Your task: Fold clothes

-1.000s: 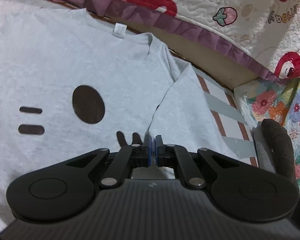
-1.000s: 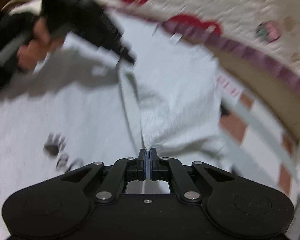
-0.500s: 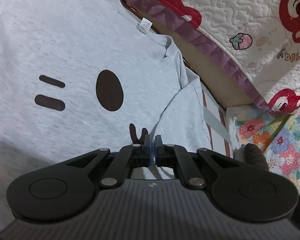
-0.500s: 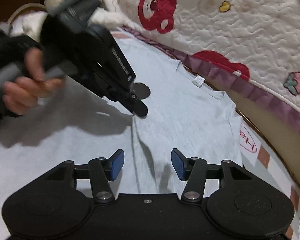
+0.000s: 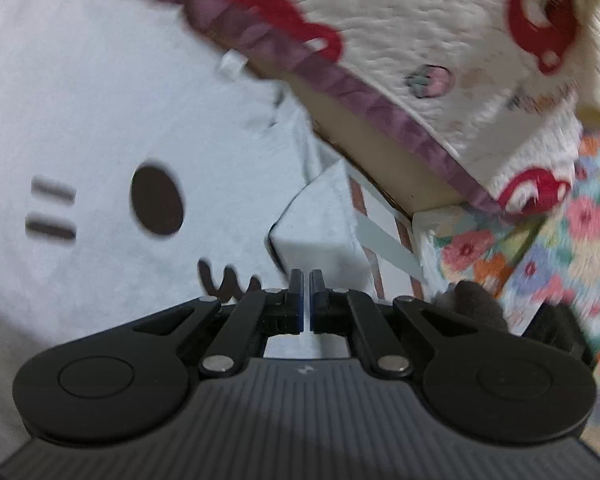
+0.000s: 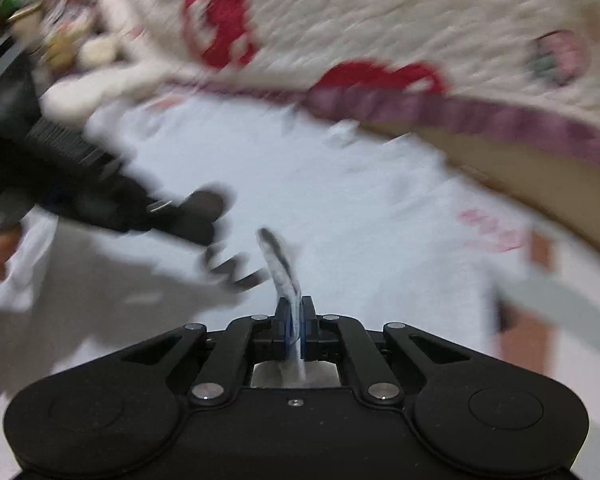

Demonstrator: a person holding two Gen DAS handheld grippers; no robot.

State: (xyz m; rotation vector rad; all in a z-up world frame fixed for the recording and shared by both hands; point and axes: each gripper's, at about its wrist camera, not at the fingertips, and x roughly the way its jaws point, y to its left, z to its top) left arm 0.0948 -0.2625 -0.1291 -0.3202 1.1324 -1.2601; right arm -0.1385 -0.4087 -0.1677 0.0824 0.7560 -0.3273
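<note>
T-shirt (image 5: 100, 120), pale grey, lies spread flat on the bed, front up, with a dark oval eye, two whisker bars and a squiggle printed on it; collar tag towards the quilt. Its sleeve (image 5: 324, 216) is folded inward over the body.

Quilt (image 5: 440, 28), white with red bear patches and a purple frill, is heaped along the far edge. Floral bedding (image 5: 560, 248) to the right. Striped sheet (image 5: 384, 240) shows beside the sleeve.

Right gripper (image 6: 295, 316): jaws clenched on a raised pleat of shirt fabric near the squiggle.

Left gripper (image 5: 306, 292): jaws nearly together, narrow slit between, at the folded sleeve's edge; whether cloth is pinched, cannot tell. Both views blurred.
</note>
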